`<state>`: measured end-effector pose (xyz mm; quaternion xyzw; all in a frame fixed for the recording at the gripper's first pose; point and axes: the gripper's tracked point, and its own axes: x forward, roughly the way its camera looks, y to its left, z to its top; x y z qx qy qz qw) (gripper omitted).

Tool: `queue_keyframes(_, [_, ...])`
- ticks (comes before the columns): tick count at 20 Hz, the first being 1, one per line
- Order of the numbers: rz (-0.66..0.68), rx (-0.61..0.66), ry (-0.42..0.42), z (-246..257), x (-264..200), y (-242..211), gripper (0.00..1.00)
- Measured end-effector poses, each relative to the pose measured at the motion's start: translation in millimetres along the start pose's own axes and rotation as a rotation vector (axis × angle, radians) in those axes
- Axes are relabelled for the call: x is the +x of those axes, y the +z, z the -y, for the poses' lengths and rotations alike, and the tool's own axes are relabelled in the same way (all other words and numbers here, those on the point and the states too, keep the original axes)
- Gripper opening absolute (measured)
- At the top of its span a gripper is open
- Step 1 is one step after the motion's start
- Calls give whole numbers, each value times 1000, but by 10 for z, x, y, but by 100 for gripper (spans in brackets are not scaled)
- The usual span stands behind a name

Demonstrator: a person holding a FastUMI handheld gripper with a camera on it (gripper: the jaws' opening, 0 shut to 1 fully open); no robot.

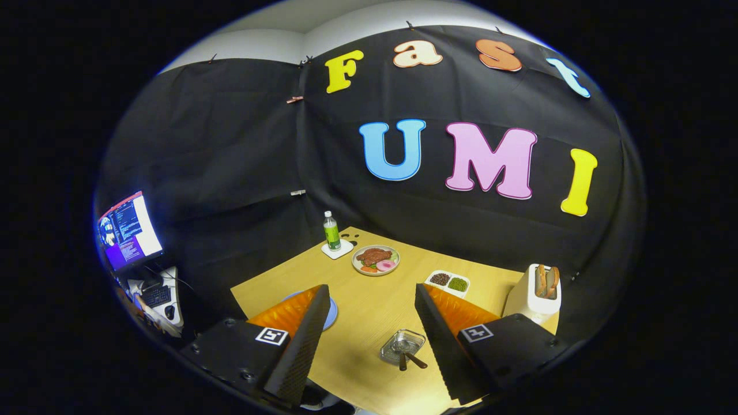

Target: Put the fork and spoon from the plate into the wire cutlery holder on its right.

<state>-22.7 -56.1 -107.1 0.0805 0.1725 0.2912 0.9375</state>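
The gripper (369,340) is sitting nearest the camera, its two black ribbed fingers (302,343) spreading wide apart with orange padding showing behind each. Nothing is lying between the pads, and neither finger is touching any object.

Between the fingers, closer to the right one, the wire cutlery holder (402,346) is standing on the wooden table (369,300). Two dark-handled utensils (410,359) are sticking out of the holder, handles pointing toward the camera. Which is the fork and which the spoon cannot be told at this size.

The blue plate (330,314) is lying to the left of the holder, mostly hidden behind the left finger; only a sliver of its rim is showing.

Beyond the fingers, a plate of food (376,260) is resting near the far side of the table. A green-labelled bottle (331,230) is standing upright on a white coaster (337,249) just beside that plate, on its left. A white two-compartment dish (448,282) is holding dark and green contents, right of the plate of food. A white toaster (533,300) with bread slices in its slots is standing behind the right finger.

Off the table to the left, a lit monitor (128,230) and a keyboard (155,295) are showing.
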Motion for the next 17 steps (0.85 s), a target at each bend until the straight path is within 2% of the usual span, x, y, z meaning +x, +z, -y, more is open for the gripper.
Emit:
queue_keyframes(3, [43,-28,27,-10,-119,29,92])
queue_keyframes(8, [76,-34,17,-9,-158,-38,92])
queue_keyframes(17, [45,-30,2,34,-212,-166,92])
